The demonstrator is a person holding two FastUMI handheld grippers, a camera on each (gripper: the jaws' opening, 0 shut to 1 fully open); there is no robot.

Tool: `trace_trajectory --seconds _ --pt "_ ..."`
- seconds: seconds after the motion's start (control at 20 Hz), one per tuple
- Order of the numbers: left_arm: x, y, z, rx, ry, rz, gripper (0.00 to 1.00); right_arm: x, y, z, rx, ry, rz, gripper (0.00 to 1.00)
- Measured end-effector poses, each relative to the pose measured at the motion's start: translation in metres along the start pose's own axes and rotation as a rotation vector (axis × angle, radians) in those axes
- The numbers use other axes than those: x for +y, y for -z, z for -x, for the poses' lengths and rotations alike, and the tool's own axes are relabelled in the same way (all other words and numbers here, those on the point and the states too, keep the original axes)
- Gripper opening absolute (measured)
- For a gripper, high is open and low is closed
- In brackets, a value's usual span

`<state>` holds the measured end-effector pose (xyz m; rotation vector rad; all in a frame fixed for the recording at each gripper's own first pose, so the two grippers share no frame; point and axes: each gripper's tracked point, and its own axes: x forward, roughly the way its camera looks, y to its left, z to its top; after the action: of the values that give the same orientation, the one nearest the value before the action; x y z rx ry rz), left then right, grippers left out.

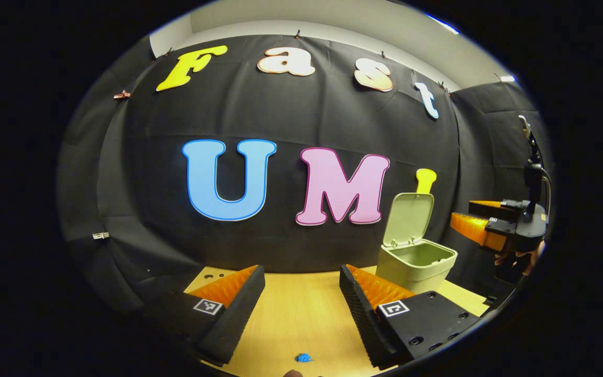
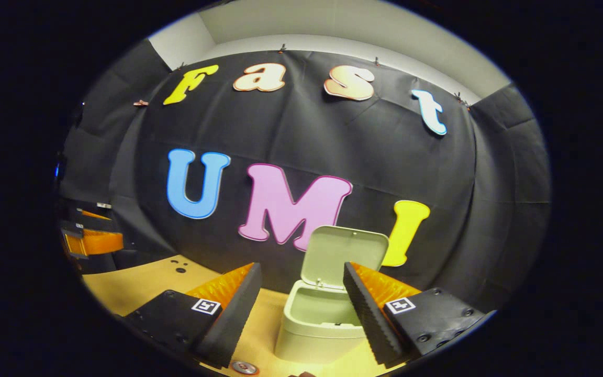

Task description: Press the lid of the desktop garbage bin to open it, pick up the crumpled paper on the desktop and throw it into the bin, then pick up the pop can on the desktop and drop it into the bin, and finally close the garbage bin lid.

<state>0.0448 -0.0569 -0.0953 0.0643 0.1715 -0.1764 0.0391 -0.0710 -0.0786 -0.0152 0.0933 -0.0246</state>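
Garbage bin, pale green, lid standing up, on the right of the wooden table in left gripper view. Left gripper wide apart, holding nothing. Tiny blue scrap below.

Right gripper view: bin just ahead, lid up, inside bare. Right gripper wide apart, holding nothing.

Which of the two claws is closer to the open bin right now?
The right claw: the bin, lid up, sits just beyond its fingers. The left claw faces bare table, bin off to its right.

Light wood table: pale green bin, lid up, at back; small blue scrap at front edge.
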Motion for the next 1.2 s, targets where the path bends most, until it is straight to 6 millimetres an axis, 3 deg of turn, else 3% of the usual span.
trace_trajectory --seconds 0.3,0.5,0.8,0.95,1.2 --pt "0.003 0.081 0.008 0.116 0.044 -0.019 0.92 0.035 0.023 0.029 0.063 -0.037 -0.039 0.97" --pt "-0.005 0.158 0.001 0.262 0.102 0.028 0.93 0.046 0.042 0.048 0.119 -0.051 -0.048 0.98" --pt "0.001 0.246 -0.029 0.423 0.065 0.041 0.92 0.04 0.061 0.068 0.194 -0.04 -0.077 0.96" --pt "-0.001 0.285 -0.032 0.492 0.064 0.005 0.92 0.031 0.069 0.076 0.227 -0.03 -0.078 0.97" --pt "-0.003 0.336 -0.042 0.594 0.047 -0.016 0.92 0.014 0.076 0.083 0.255 -0.004 -0.11 0.96"
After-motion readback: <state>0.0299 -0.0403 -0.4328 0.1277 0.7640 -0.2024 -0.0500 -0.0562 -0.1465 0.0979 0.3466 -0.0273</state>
